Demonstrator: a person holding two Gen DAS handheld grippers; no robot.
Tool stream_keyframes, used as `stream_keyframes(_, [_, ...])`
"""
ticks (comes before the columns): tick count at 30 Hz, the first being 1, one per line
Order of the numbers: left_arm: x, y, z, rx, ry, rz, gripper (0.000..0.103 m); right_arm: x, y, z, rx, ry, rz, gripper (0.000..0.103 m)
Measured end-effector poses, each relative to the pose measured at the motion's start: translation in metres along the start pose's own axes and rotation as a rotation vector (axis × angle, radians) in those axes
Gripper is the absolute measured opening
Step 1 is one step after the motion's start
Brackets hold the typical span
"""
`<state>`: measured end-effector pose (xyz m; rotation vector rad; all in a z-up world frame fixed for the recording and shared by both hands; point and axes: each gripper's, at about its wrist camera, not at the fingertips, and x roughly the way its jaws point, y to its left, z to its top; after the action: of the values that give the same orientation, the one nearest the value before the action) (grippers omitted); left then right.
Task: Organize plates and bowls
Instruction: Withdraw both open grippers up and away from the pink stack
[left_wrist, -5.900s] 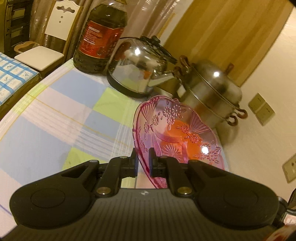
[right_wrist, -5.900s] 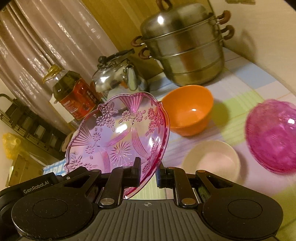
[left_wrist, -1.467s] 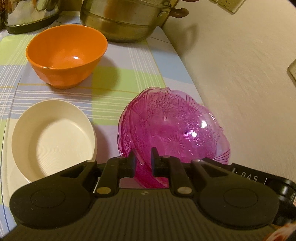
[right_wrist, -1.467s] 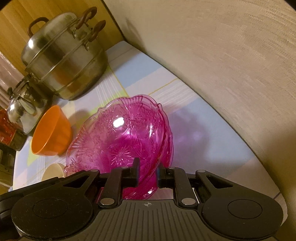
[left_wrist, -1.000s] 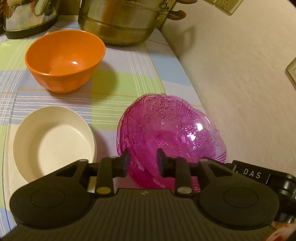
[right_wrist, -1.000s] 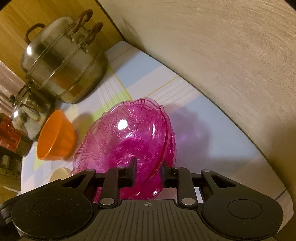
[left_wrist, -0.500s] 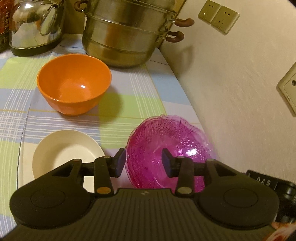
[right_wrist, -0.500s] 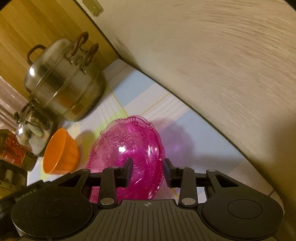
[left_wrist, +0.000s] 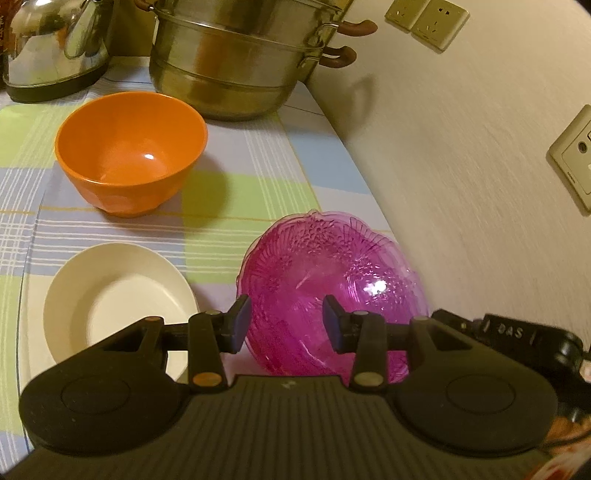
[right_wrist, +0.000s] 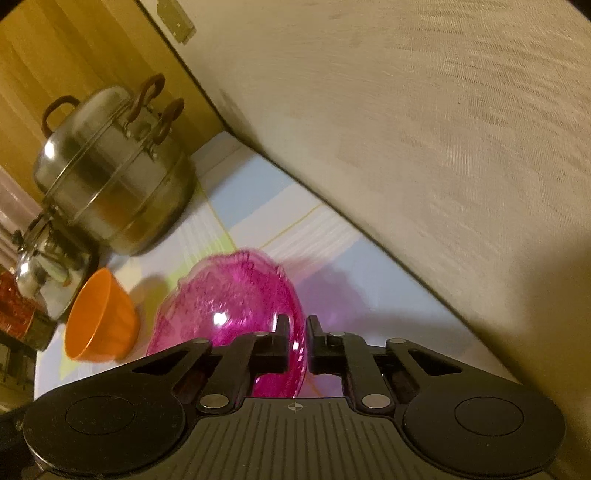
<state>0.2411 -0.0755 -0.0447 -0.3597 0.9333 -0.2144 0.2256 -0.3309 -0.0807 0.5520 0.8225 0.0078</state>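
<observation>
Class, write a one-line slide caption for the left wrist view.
Open left hand-held gripper above stacked pink glass plates, beside a cream plate and orange bowl.

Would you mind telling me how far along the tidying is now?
Done: pink glass plates look stacked by the wall. In hand: left tongs open, empty; right tongs nearly closed at the pink rim, grip unclear. Left: orange bowl and cream plate stand apart.
</observation>
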Motion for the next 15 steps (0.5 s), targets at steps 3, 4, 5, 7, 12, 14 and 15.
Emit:
stream_keyframes(3, [0.001, 0.0, 0.001, -0.002, -0.002, -0.003, 0.038, 0.008, -0.002, 0.006, -0.007, 0.002, -0.015, 0.011])
stream_keyframes(4, [0.001, 0.0, 0.001, -0.002, -0.002, -0.003, 0.038, 0.011, -0.002, 0.006, -0.014, 0.008, -0.016, 0.011])
stream_keyframes(5, [0.001, 0.001, 0.001, -0.004, -0.001, -0.002, 0.038, 0.015, -0.002, 0.007, -0.02, 0.028, -0.018, 0.011])
stream_keyframes(7, [0.001, 0.001, 0.001, -0.006, -0.003, -0.004, 0.038, 0.018, -0.002, 0.007, -0.009, 0.043, -0.017, 0.011])
stream_keyframes(12, [0.003, 0.002, 0.0, -0.008, 0.003, -0.004, 0.038, 0.012, 0.001, 0.006, -0.008, 0.021, -0.002, 0.011])
stream_keyframes(14, [0.003, 0.003, 0.0, -0.009, 0.004, -0.004, 0.038, 0.009, 0.003, 0.005, -0.013, 0.019, 0.001, 0.011])
stream_keyframes(15, [0.003, 0.003, 0.0, -0.01, 0.004, -0.002, 0.038, 0.009, 0.003, 0.005, -0.011, 0.019, 0.003, 0.011])
